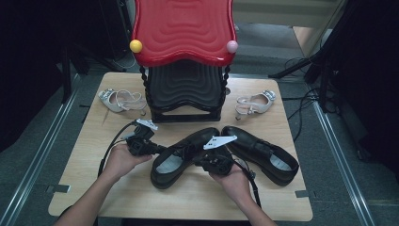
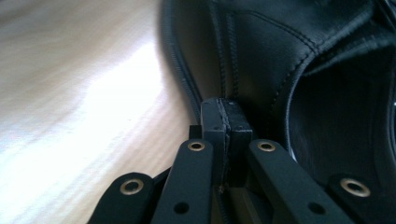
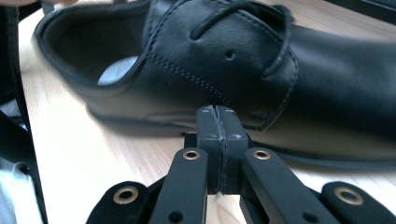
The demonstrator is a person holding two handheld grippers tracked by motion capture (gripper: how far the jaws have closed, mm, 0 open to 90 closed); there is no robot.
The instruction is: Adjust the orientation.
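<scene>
the near black shoe [image 1: 181,157] lies diagonally on the counter [image 1: 94,188], heel nearest the person, between both clenched, empty tools: left hand-held gripper [image 1: 157,149] at its side, right hand-held gripper [image 1: 200,161] opposite.

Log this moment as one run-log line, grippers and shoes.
left gripper: shut, at heel of left black leather lace-up shoe | right gripper: shut, empty, at same shoe's side | second black shoe: untouched

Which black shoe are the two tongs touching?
The left black shoe, the one lying in front of the red and black stool. Both shut tongs press against its sides. The right black shoe lies untouched beside it.
</scene>
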